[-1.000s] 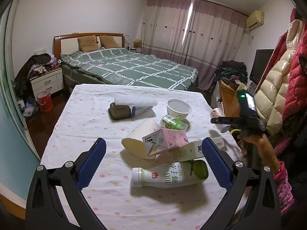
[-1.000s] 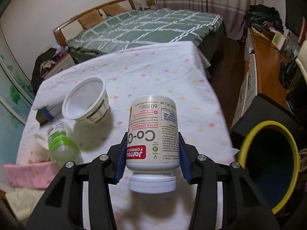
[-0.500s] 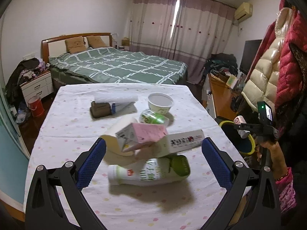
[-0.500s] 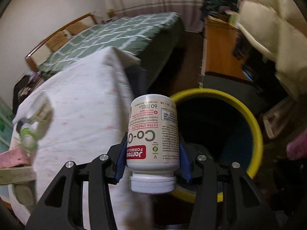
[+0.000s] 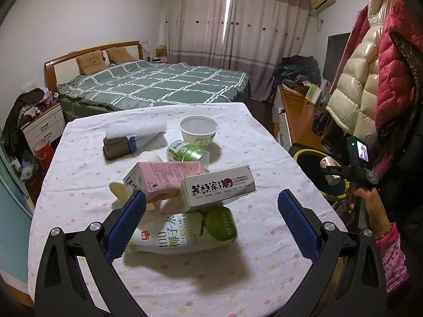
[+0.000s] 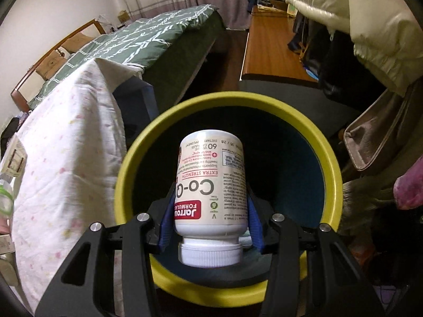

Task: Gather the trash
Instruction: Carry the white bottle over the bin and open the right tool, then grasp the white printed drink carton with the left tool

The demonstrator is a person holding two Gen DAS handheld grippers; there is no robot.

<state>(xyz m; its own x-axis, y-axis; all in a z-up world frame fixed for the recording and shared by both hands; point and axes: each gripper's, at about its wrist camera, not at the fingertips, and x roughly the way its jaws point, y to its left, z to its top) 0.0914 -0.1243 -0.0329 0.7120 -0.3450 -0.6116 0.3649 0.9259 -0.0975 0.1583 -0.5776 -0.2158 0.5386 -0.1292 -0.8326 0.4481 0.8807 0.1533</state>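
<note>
Trash for collection lies on a table (image 5: 79, 174) covered with a white dotted cloth, with a green-quilted bed (image 5: 158, 84) beyond its far edge. To the right of the table stands a round bin (image 6: 127, 174) with a yellow-green rim and a dark interior; in the left wrist view the bin (image 5: 304, 153) appears low beside the table's right edge.

On the table, largest to smallest:
- 1 green-and-white drink bottle (image 5: 185, 231) lies on its side at the near end, between the left gripper's 2 blue pads.
- 1 white carton (image 5: 218, 187) with Chinese print rests tilted on top of that bottle.
- 1 pink carton (image 5: 164, 178) leans against the white carton's left side.
- 1 white roll (image 5: 136, 130) lies at the far left, touching a brown box (image 5: 116, 149).
- 1 white tub (image 5: 198, 131) stands upright at the far centre.
- 1 small green-and-white cup (image 5: 186, 154) lies on its side just near the tub.

Left gripper (image 5: 210, 220): jaws stand wide apart; the pads touch nothing.

Right gripper (image 6: 210, 222): pads are clamped on both sides of 1 white supplement bottle (image 6: 211, 185), held with its white cap toward the camera and its base pointing into the bin opening. In the left wrist view, a hand (image 5: 368, 202) in a pink patterned sleeve holds this gripper over the bin.
</note>
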